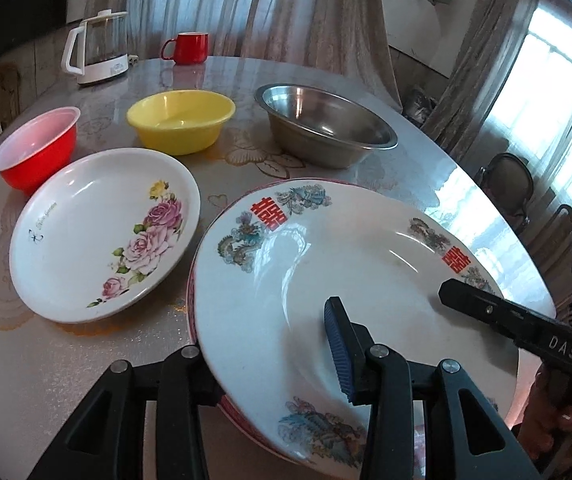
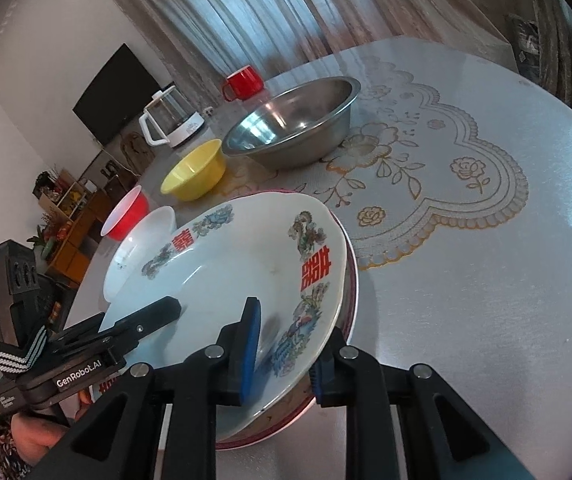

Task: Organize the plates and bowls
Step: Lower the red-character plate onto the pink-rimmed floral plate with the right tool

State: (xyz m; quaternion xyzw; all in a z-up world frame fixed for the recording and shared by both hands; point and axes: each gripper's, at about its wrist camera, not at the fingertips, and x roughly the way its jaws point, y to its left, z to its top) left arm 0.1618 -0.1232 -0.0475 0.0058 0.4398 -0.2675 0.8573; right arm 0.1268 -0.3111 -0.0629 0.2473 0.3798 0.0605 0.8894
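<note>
- The left gripper (image 1: 277,364) straddled the near left rim of the dragon-and-phoenix plate (image 1: 318,264), one blue-padded finger (image 1: 340,348) lying over the plate's inner face and the other finger under the rim, hidden; whether the pads pressed the plate could not be told.
- The right gripper (image 2: 281,354) straddled the near right rim of the same plate, its jaws narrow, one blue pad (image 2: 247,344) inside the plate and the other at the outer edge; it looked closed on the rim.
- That plate sat tilted on top of a red-rimmed plate (image 2: 352,280), near edge of the round table (image 2: 486,280).
- Just left of it lay the rose plate (image 1: 101,232), flat on the table and apart from the stack.
- Farther left stood the red bowl (image 1: 35,148), touching or nearly touching the rose plate's far rim.
- Beyond, in a row to the right, stood the yellow bowl (image 1: 181,122) and the steel basin (image 1: 326,124), each empty and apart from the other.
- At the far edge stood a glass kettle (image 1: 99,48) and a red mug (image 1: 189,46).
- A person's hand (image 2: 33,440) gripped the left gripper's handle.
</note>
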